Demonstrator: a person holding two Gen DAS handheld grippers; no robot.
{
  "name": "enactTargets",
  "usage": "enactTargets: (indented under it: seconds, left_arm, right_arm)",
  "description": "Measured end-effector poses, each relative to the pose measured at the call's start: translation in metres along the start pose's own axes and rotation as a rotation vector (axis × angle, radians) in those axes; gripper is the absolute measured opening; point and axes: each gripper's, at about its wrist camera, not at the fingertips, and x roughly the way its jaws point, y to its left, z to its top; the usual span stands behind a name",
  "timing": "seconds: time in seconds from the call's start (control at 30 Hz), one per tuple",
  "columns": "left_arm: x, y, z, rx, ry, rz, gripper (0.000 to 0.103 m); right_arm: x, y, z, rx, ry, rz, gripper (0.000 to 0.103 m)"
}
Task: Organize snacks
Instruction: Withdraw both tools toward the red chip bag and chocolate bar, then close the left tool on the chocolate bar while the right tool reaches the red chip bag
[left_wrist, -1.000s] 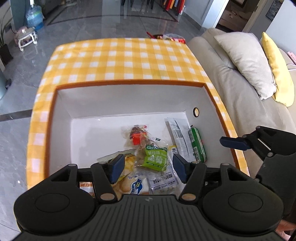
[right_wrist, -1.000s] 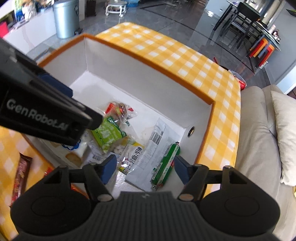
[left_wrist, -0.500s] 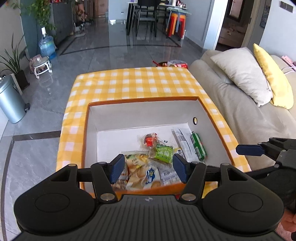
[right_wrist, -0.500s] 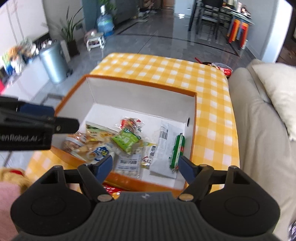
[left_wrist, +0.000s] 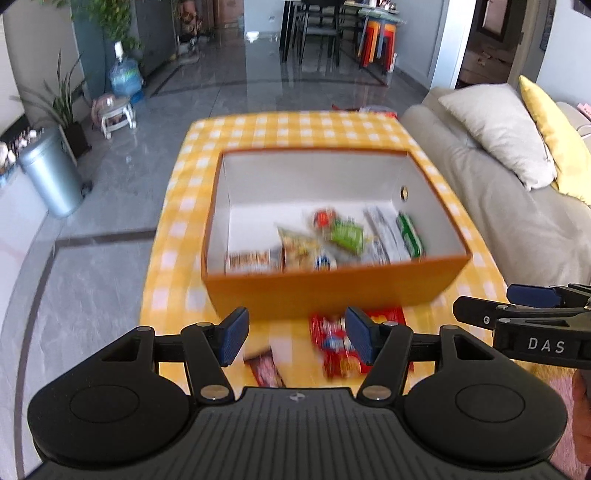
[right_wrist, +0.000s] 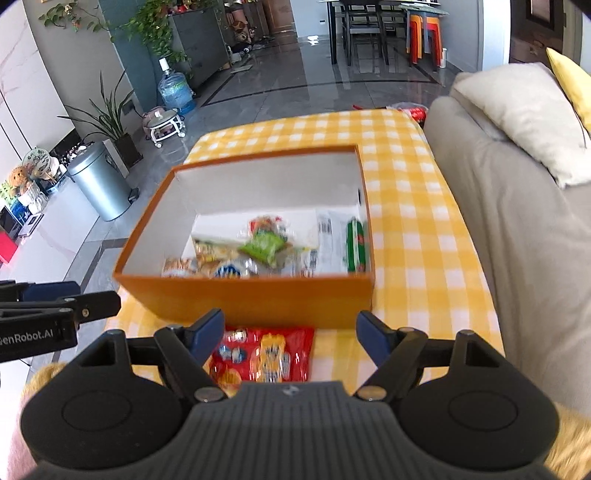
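Observation:
An orange box (left_wrist: 332, 291) (right_wrist: 251, 295) with a white inside stands on the yellow checked table (left_wrist: 295, 129) (right_wrist: 413, 236). It holds several snack packs, among them a green pack (left_wrist: 347, 234) (right_wrist: 264, 247) and a green stick pack (left_wrist: 410, 236) (right_wrist: 355, 240). A red snack pack (left_wrist: 332, 345) (right_wrist: 264, 354) and a dark bar (left_wrist: 264, 371) lie on the table in front of the box. My left gripper (left_wrist: 293, 339) is open and empty above them. My right gripper (right_wrist: 291, 334) is open and empty above the red pack, to the right of the left one.
A beige sofa (left_wrist: 517, 206) (right_wrist: 517, 229) with a white cushion (left_wrist: 495, 125) and a yellow one runs along the table's right side. A metal bin (left_wrist: 51, 173) (right_wrist: 99, 181), a plant and a water bottle stand on the floor to the left.
Both grippers have pulled back and up, out of the box, to the near side of the table. The snacks in front of the box have come into view. Both stay open.

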Motion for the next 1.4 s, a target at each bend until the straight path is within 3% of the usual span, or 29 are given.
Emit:
enactTargets:
  seconds: [0.3,0.63,0.87,1.13,1.4]
  left_arm:
    - [0.024,0.004,-0.039,-0.097,0.162,-0.051,0.070]
    - [0.054,0.001,-0.061,-0.165,0.227,-0.086,0.070]
    - [0.079,0.002,-0.069,-0.188,0.257,-0.042,0.070]
    - [0.106,0.021,-0.061,-0.225,0.295,0.058,0.069]
    - [0.126,0.036,-0.057,-0.282,0.333,0.061,0.058]
  right_arm:
    - [0.007,-0.009,-0.046,-0.010,0.037,-0.034,0.076]
    - [0.034,-0.022,-0.079,-0.040,0.057,-0.056,0.076]
    - [0.051,-0.026,-0.084,-0.081,0.063,-0.034,0.075]
    - [0.066,-0.018,-0.083,-0.098,0.079,0.015,0.075]
    - [0.078,-0.007,-0.081,-0.111,0.093,0.057,0.075]
